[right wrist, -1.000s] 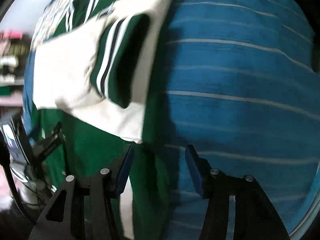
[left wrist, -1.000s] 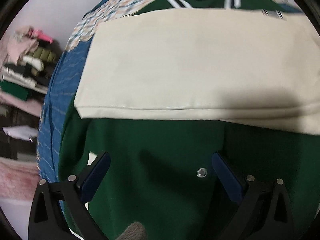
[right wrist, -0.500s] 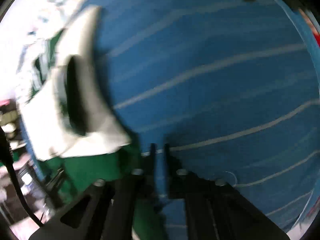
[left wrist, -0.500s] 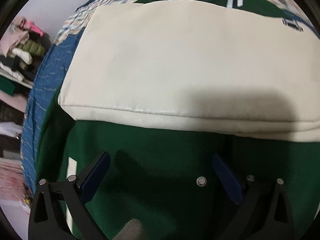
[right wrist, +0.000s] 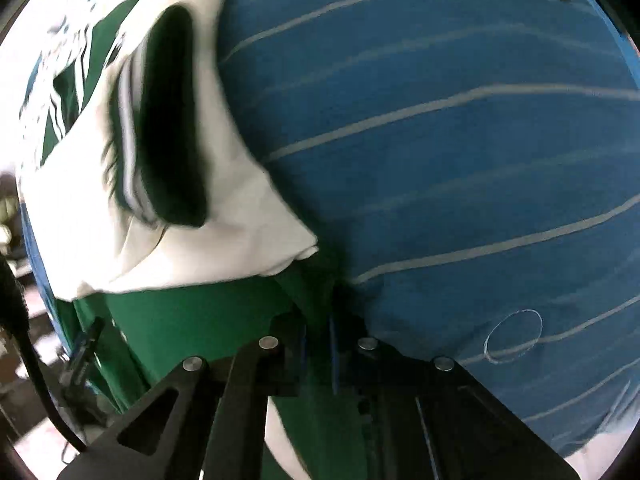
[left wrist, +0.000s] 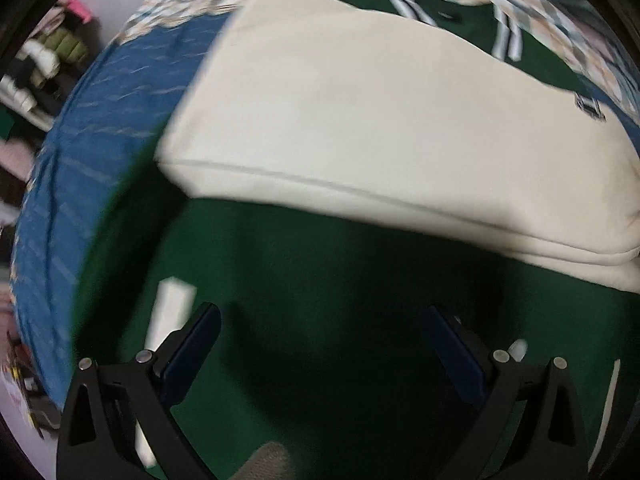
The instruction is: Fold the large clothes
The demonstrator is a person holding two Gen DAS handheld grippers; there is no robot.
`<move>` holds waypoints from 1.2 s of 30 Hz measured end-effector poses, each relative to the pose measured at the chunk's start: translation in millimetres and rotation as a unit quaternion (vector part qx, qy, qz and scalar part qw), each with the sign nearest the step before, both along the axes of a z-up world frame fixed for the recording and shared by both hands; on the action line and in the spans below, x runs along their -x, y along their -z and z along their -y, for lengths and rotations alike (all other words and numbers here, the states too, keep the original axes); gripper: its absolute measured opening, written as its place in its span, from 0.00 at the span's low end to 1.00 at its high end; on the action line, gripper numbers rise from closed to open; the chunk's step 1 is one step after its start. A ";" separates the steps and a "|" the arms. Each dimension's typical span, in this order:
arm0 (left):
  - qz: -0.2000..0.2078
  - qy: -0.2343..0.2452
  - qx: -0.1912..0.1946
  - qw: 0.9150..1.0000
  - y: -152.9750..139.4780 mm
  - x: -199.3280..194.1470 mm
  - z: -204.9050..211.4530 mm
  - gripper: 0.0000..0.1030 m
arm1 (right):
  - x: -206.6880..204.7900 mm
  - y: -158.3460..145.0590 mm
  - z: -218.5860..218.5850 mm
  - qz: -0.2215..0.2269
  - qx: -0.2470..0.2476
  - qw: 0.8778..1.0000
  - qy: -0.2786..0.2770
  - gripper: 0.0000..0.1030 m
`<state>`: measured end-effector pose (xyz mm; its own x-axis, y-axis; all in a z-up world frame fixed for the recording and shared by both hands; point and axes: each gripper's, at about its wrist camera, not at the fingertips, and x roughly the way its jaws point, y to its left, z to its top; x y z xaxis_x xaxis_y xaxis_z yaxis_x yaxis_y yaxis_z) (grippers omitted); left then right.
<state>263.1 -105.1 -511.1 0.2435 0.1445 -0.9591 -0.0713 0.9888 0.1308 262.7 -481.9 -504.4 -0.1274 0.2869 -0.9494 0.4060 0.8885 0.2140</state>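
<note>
Open bedspread rightward — jacket leftward

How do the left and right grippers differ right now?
The left gripper is open, jaws wide apart above the green jacket; the right gripper is shut on the jacket's edge. The left holds nothing; the right pinches fabric beside the blue blanket. Both are at the jacket's green body.

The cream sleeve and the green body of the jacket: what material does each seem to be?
The cream sleeve looks like smooth leather or faux leather: a faint sheen and a stitched seam along its edge. The green body looks like matte, woolly or felt-like cloth, with no shine. Blur leaves both uncertain.
</note>
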 end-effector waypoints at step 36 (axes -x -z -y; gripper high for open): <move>0.013 -0.106 -0.146 0.984 -14.8 -10.1 -174.1 1.00 | 57.9 -85.5 -242.3 -0.043 -0.189 0.979 -0.061 0.47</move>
